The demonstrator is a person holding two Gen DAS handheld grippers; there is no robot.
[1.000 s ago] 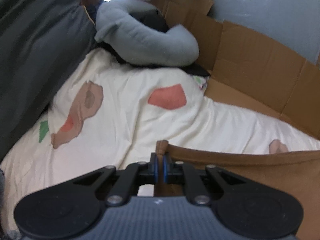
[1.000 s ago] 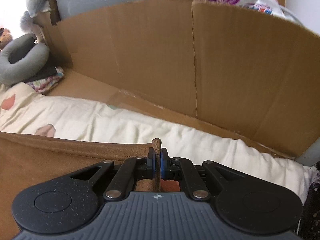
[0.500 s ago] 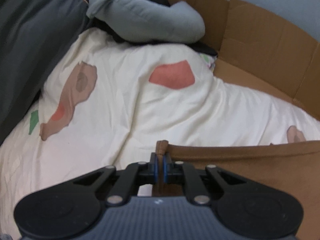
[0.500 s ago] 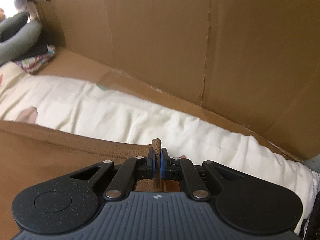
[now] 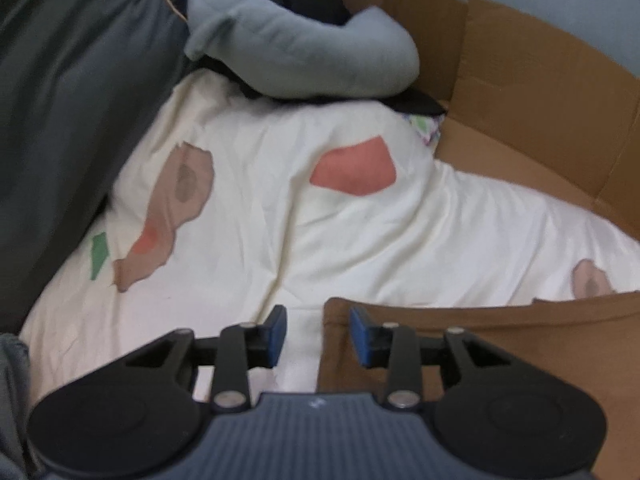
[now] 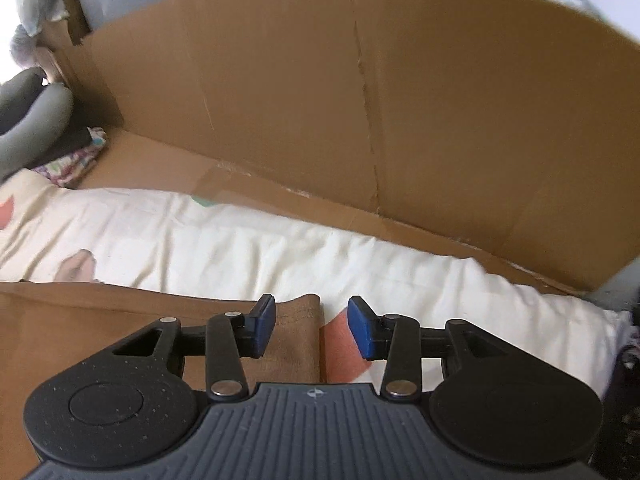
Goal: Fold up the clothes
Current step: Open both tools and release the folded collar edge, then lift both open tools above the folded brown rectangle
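Note:
A brown garment (image 5: 500,344) lies flat on a cream bedsheet (image 5: 280,208) printed with coloured patches. In the left wrist view its left corner sits just below my left gripper (image 5: 318,334), whose jaws are opening; the blue pads stand apart and press on nothing. In the right wrist view the same brown garment (image 6: 120,324) ends at a corner under my right gripper (image 6: 312,330). Those jaws are opening too, with the corner lying loose between and below the pads.
A cardboard wall (image 6: 360,112) runs along the far side of the bed. A grey curved pillow (image 5: 304,52) lies at the head, with dark clothing under it. A dark grey blanket (image 5: 60,100) fills the left side.
Both grippers were shut on the garment's upper corners; both have now let go and their pads stand apart. The corners have dropped flat onto the sheet.

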